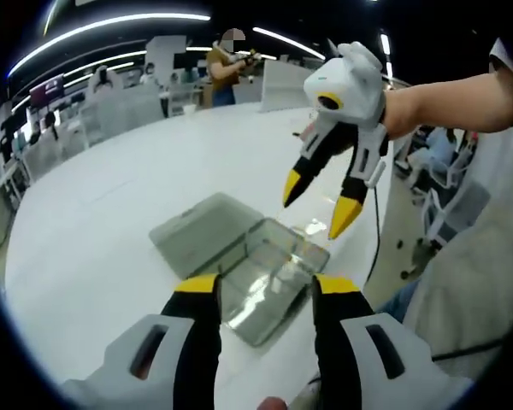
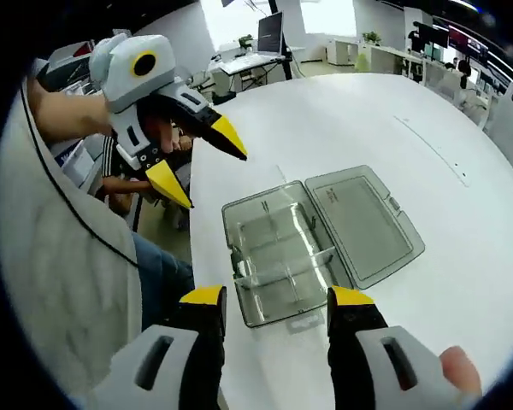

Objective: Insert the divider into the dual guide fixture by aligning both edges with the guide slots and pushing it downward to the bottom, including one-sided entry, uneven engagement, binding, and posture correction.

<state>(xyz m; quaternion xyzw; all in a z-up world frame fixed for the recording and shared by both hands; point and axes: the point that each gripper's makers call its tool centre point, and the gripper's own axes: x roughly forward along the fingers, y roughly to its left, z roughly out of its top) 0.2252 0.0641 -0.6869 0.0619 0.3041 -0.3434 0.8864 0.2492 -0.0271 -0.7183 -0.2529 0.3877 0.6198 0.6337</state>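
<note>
- Left gripper view: the left gripper (image 1: 263, 286), jaws apart and empty, hovers over the clear plastic hinged box (image 1: 269, 278) on the white table (image 1: 103, 222); the right gripper (image 1: 318, 205) hangs beyond, also parted.
- Right gripper view: a transparent divider strip (image 2: 278, 269) seems to be seated crosswise in the box, so insertion looks largely done; full depth is unclear.

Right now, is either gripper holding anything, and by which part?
Nothing is held: left gripper and right gripper are open above the clear box.
</note>
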